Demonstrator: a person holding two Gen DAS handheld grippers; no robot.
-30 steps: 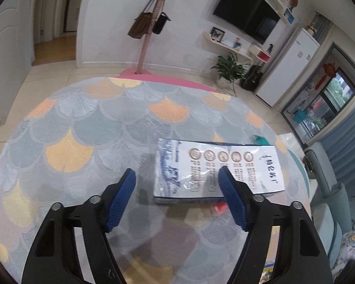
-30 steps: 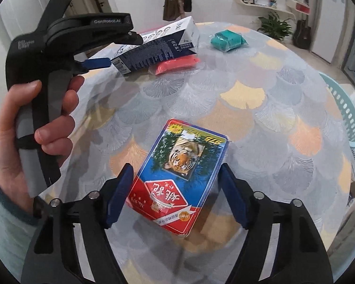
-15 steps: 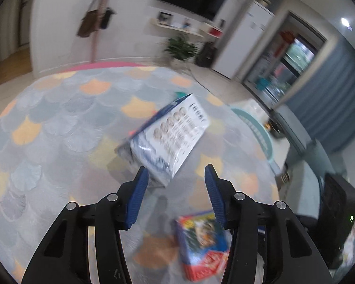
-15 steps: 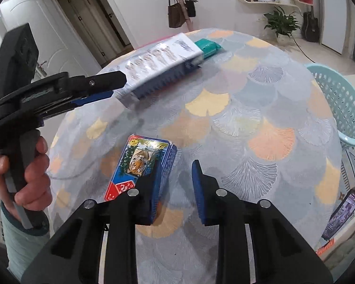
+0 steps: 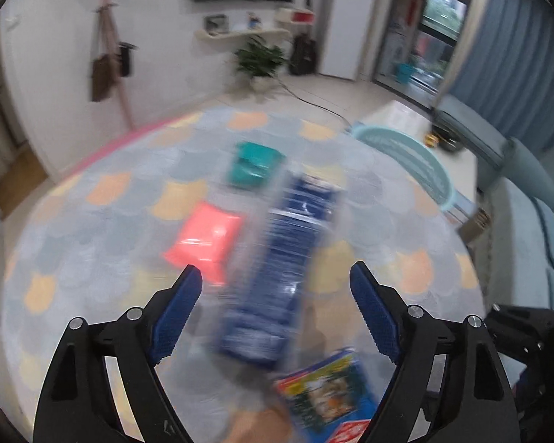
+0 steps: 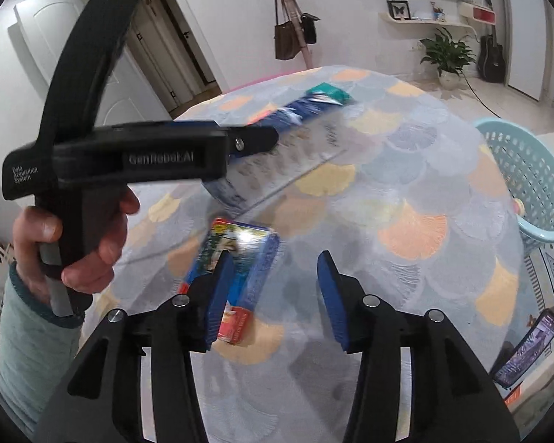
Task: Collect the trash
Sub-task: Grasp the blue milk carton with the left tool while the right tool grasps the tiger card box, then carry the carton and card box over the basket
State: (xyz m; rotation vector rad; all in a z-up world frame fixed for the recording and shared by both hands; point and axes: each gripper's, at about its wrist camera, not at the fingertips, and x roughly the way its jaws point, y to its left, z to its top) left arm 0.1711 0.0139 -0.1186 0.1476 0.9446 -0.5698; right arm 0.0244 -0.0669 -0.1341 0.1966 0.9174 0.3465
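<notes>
Here the left gripper [image 5: 276, 297] angles down over the round table [image 5: 92, 229]; its jaws have just been opening, wide apart, the long glossy blue box [image 5: 277, 265] blurred between them, seemingly untouched. The right gripper [image 6: 273, 288], jaws parted and just opening, clasps nothing; the tiger-print card pack [image 6: 240, 258] lies beside its left finger. A perforated teal basket [image 6: 528, 177] stands off the table edge.

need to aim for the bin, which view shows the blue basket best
The right wrist view: the pale blue basket is sharp there, its lattice wall and rim visible beside the table's edge. The left wrist view shows only a blurred stretch of its rim beyond the table.
</notes>
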